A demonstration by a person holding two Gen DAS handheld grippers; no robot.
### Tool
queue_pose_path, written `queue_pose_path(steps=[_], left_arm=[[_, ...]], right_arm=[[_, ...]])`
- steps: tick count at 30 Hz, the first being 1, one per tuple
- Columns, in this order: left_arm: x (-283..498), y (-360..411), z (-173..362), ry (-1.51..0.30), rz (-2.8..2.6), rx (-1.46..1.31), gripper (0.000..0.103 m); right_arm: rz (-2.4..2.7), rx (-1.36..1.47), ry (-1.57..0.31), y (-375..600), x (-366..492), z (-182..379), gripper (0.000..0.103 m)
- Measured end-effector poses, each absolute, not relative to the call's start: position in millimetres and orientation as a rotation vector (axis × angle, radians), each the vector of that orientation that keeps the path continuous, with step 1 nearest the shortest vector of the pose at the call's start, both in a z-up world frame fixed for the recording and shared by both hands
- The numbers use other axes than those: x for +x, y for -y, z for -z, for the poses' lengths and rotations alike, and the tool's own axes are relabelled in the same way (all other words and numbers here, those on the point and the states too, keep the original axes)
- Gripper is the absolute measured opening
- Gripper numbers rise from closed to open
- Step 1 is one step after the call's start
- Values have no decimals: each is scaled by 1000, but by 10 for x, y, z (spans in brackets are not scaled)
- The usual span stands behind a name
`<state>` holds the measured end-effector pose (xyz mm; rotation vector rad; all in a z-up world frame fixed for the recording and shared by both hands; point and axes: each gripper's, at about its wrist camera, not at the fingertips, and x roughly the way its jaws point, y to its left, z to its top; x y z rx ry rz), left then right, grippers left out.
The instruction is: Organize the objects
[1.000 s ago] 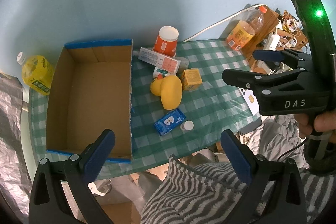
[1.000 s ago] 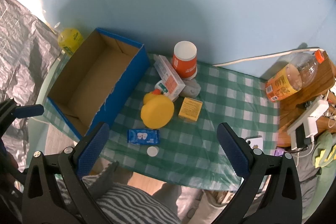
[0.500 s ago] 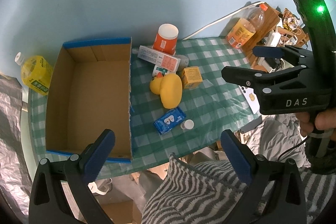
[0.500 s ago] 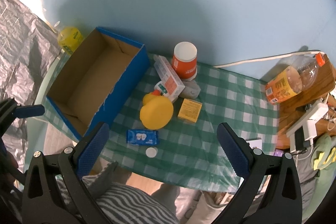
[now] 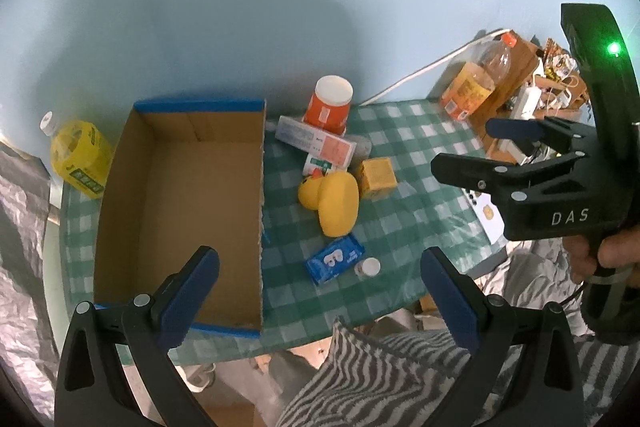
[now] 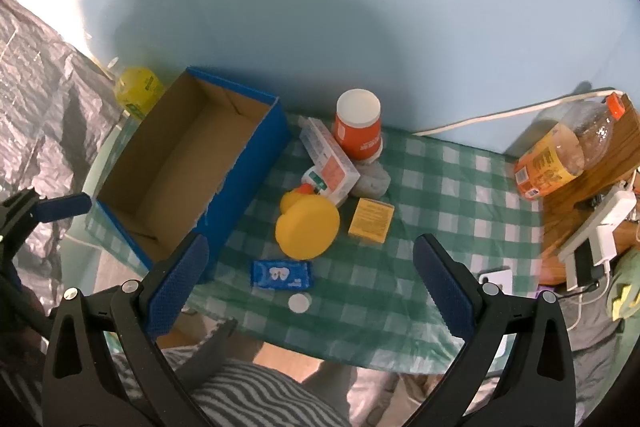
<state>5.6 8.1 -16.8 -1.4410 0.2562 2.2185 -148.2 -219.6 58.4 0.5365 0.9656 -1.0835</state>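
An empty blue cardboard box [image 5: 180, 211] [image 6: 180, 171] stands on the left of a green checked table [image 5: 420, 155] [image 6: 448, 211]. Beside it lie a yellow rubber duck [image 5: 334, 201] [image 6: 306, 225], a blue packet [image 5: 335, 259] [image 6: 282, 275], a small white-capped bottle [image 5: 368, 268] [image 6: 299, 303], a yellow carton [image 5: 378, 179] [image 6: 371, 219], a white and pink box [image 5: 316, 142] [image 6: 330, 157] and an orange jar with a white lid [image 5: 330, 105] [image 6: 357, 129]. My left gripper [image 5: 320, 291] hovers open above the near table edge. My right gripper [image 6: 310, 287] is open too, high over the packet, and shows in the left wrist view [image 5: 464, 143].
A yellow bottle [image 5: 78, 157] [image 6: 136, 91] stands left of the box. An orange drink bottle [image 5: 476, 83] [image 6: 560, 155] lies on a wooden stand at the right with chargers and a white cable [image 6: 500, 113]. A striped sleeve [image 5: 380, 375] fills the foreground.
Both grippers have drifted slightly; the scene slides a little in both views. Nothing on the table has moved.
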Motion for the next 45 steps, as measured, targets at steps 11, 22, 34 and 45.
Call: queue_pose_path(steps=[11,22,34,45], left_arm=[[86,-142,244,-347,-2153,-1436,102],[19,-60,285,-244,-2078,-1453,102],[39,-148,366,-354,-2015,-1417,101],[-23,-135,577,-523,-1982,-1354,101]], right_arm=[[1122,537,-998,2209,-1472,-503,102],[1129,535,-1009,2207,-1468,-484,102],[1156,558,-1036,2222,-1514,-410,102],[1249,676,-1050,2341,-1675,-18,102]])
